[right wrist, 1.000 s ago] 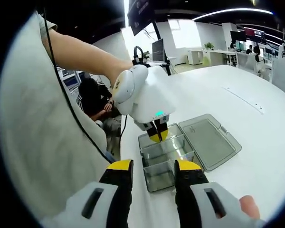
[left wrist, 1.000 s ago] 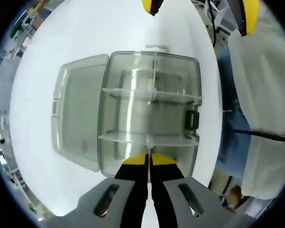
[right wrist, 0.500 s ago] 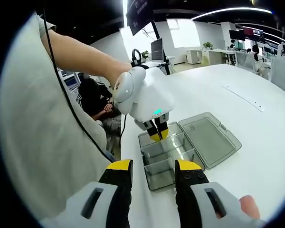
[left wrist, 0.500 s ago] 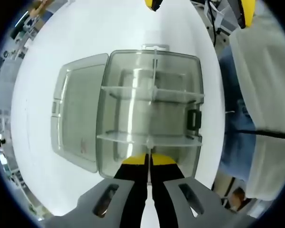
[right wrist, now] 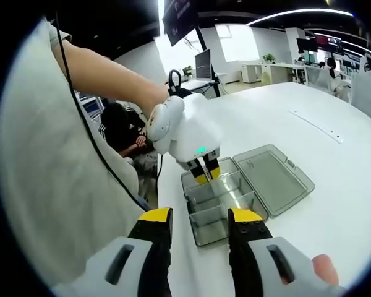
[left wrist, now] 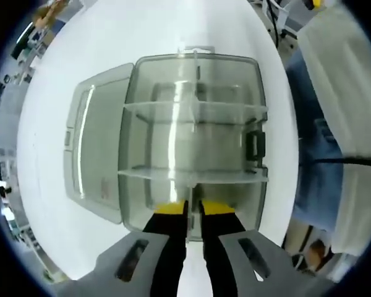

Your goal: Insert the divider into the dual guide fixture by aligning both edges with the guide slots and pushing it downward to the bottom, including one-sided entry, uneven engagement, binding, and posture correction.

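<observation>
A clear grey box (left wrist: 191,142) lies on the white table with its lid (left wrist: 93,148) folded open to the left. Two cross dividers (left wrist: 195,112) span it. A thin clear divider (left wrist: 191,93) runs lengthwise down the middle, and its near end sits between the yellow tips of my left gripper (left wrist: 193,211), which is shut on it at the box's near wall. In the right gripper view the left gripper (right wrist: 204,175) stands upright over the near end of the box (right wrist: 226,201). My right gripper (right wrist: 200,218) hangs open, short of the box, with nothing between its jaws.
The table edge (left wrist: 284,185) runs just right of the box, with a person's white top (left wrist: 346,93) and blue trousers beyond it. A forearm (right wrist: 105,71) and a black cable fill the left. Bare white table (right wrist: 321,130) stretches right of the lid (right wrist: 272,176).
My left gripper has sunk lower toward the box, which looks bigger now. The gap between its tips looks slightly wider. The right gripper's yellow tips have left the top of the left gripper view.
</observation>
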